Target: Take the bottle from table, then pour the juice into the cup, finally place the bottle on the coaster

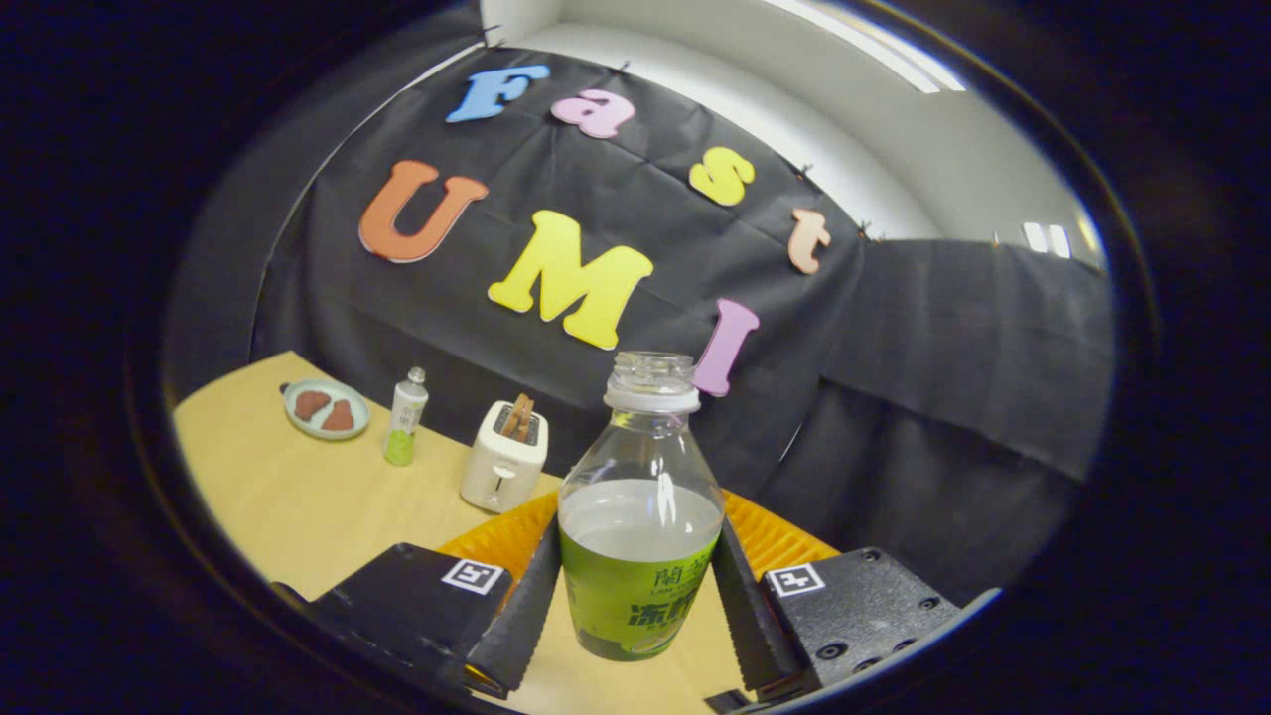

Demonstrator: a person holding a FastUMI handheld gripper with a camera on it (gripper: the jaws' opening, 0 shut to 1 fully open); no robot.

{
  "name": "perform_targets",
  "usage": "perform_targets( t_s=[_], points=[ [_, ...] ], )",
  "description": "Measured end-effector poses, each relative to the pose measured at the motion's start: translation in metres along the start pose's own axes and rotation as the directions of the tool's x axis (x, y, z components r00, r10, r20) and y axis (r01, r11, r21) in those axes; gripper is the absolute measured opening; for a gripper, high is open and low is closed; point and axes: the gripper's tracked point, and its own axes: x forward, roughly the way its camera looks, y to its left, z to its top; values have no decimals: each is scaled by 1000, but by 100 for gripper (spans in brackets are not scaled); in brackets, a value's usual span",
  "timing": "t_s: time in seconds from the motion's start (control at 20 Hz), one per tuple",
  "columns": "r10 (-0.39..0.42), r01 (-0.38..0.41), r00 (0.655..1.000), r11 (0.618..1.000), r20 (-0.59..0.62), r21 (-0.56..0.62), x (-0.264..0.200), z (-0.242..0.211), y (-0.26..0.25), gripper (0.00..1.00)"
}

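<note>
Gripper view: gripper clamping bottle, toaster beyond.

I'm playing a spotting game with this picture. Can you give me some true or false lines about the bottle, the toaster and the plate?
1. The bottle sits between the gripper fingers, which press on its sides. True.
2. The bottle has its cap on. False: its mouth is open, no cap.
3. The toaster has a slice sticking out of its slot. True.
4. The plate is bare. False: two brown pieces lie on it.
5. A small bottle stands between the plate and the toaster. True.
6. The held bottle is full to the top. False: the liquid reaches only partway up.
</note>
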Motion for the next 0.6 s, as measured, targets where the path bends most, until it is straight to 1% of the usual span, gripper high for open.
perform_targets(
  t_s=[0.05, 0.1, 0.2, 0.35, 0.45, 0.55, 0.6],
  points=[
    [15, -16, 1000, 999, 11, 35, 1, 2, -3, 82],
    [30, -31, 999, 999, 35, 44, 3, 7, -4, 82],
    [84, -87, 993, 995, 77, 37, 10, 15, 1, 83],
    [148, -154, 982, 987, 121, 47, 19, 11, 15, 83],
    [171, -183, 975, 980, 139, 74, 32, -3, 25, 83],
    [216, -229, 968, 968, 130, 101, 46, -24, 44, 83],
    [214, -228, 968, 968, 133, 100, 56, -34, 48, 83]
  ],
)
